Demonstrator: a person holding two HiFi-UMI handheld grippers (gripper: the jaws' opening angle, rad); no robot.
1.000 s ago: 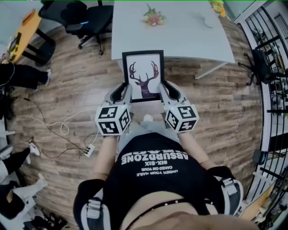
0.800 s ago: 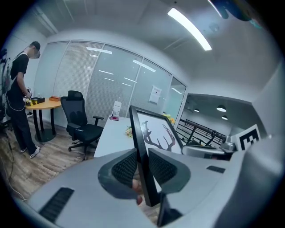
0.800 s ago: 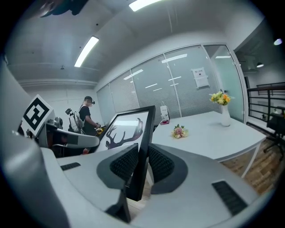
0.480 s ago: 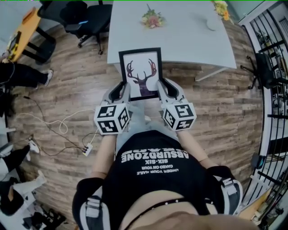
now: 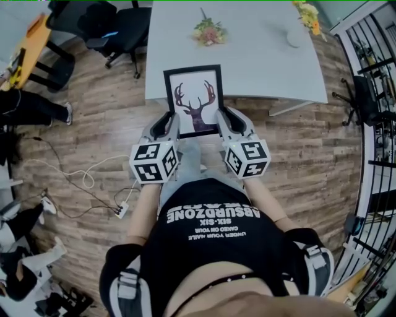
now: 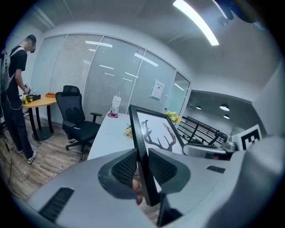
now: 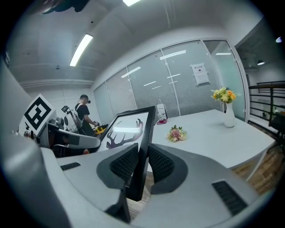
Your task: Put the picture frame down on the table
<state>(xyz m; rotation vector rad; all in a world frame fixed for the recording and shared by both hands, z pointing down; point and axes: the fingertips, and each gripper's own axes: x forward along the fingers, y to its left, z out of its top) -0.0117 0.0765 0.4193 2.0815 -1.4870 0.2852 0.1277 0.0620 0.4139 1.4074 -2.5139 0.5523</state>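
A black picture frame [image 5: 194, 101] with a deer-head print is held in the air in front of me, its top overlapping the near edge of the white table [image 5: 247, 56]. My left gripper [image 5: 171, 125] is shut on the frame's left edge [image 6: 141, 151]. My right gripper [image 5: 223, 122] is shut on its right edge [image 7: 143, 149]. Both sets of ribbed pads [image 6: 124, 168] press the black moulding from either side. The frame leans back, print facing up towards me.
A small flower bunch [image 5: 209, 32] lies on the table's far part, and a white vase with yellow flowers [image 5: 304, 13] stands at its far right. Black office chairs [image 5: 117, 28] are left of the table. A cable and power strip [image 5: 121, 208] lie on the wood floor. A railing [image 5: 371, 68] runs along the right.
Both grippers carried the frame forward, so its top now overlaps the table's near edge. The table has come closer in the head view.
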